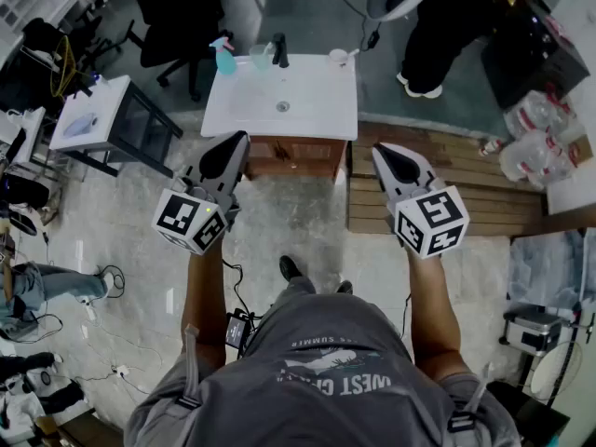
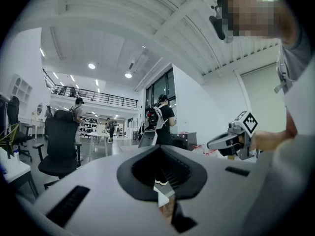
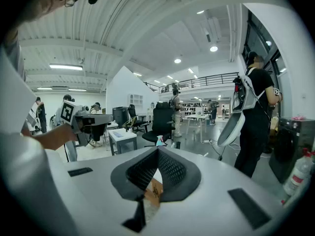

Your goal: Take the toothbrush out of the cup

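In the head view a white washbasin (image 1: 307, 110) on a wooden cabinet stands ahead of me. On its back rim at the right is a small white cup (image 1: 338, 58) with a toothbrush (image 1: 351, 53) leaning out to the right. A clear cup (image 1: 260, 57) stands left of the black tap (image 1: 279, 50). My left gripper (image 1: 241, 139) and right gripper (image 1: 379, 150) hover short of the basin's front edge, both shut and empty. The left gripper view shows closed jaws (image 2: 158, 147) and the right gripper view likewise (image 3: 157, 150); neither shows the cup.
A blue spray bottle (image 1: 223, 57) stands at the basin's back left. A white side table (image 1: 93, 115) is to the left and a black office chair (image 1: 177, 17) beyond it. Wooden decking (image 1: 447, 170) lies to the right. A person (image 1: 438, 26) stands behind the basin.
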Motion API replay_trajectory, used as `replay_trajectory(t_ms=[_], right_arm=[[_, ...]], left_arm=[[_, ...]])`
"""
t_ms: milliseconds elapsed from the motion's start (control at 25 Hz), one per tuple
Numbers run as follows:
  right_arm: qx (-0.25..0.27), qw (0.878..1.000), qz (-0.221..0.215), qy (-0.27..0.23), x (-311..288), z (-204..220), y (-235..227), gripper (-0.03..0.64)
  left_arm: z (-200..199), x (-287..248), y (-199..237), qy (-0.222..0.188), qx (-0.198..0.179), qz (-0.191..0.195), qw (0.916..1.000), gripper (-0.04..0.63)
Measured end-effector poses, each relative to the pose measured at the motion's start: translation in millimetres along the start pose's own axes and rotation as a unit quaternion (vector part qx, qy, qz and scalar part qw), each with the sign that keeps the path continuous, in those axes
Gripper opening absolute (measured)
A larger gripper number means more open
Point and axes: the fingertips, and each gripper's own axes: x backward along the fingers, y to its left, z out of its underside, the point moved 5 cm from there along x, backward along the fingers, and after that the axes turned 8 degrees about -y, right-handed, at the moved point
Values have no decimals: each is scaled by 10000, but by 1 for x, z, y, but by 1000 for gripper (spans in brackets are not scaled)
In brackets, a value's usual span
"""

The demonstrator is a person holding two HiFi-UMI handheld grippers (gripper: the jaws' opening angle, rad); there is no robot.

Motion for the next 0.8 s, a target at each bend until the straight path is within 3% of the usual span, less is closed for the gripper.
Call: replay_trajectory(t_ms=[800], right_arm=[[-423,9983,387,-92,-97,-11,27,11]], left_arm=[[15,8,111,-121,226,287,9993,0]])
